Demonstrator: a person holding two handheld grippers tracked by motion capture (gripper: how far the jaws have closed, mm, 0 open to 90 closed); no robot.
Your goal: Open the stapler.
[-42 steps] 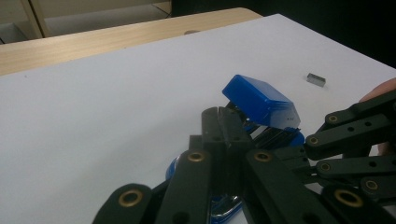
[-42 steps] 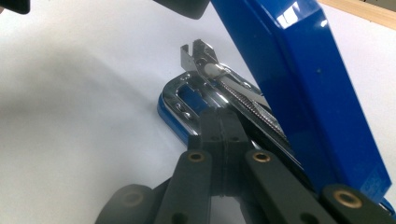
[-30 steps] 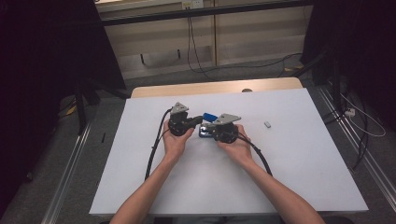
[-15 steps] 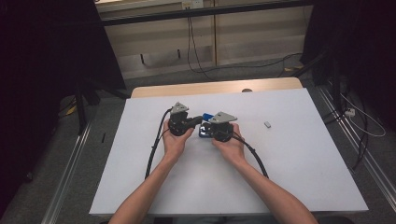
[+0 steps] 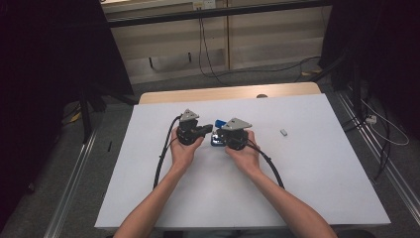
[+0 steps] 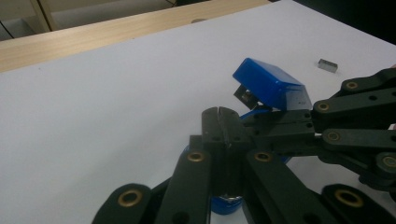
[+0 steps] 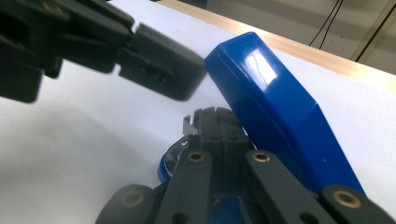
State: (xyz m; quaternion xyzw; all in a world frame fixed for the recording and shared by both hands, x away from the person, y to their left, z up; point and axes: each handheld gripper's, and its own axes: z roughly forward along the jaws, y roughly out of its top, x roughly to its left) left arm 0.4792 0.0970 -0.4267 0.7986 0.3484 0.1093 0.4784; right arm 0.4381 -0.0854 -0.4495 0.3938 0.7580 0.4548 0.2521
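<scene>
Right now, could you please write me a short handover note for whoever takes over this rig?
Left gripper: jaws shut, tips at the base of the blue stapler.
Right gripper: jaws shut, low on the stapler beside its metal channel.
Stapler: mid-table between both grippers, blue lid swung up.
Small grey staple block: lies apart on the white table.
Done: stapler opened.
Left: probably loading the block, then closing the lid.

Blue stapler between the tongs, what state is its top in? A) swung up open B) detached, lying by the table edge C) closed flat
A: the blue stapler has its top tilted up off the base, in both gripper views.
</scene>
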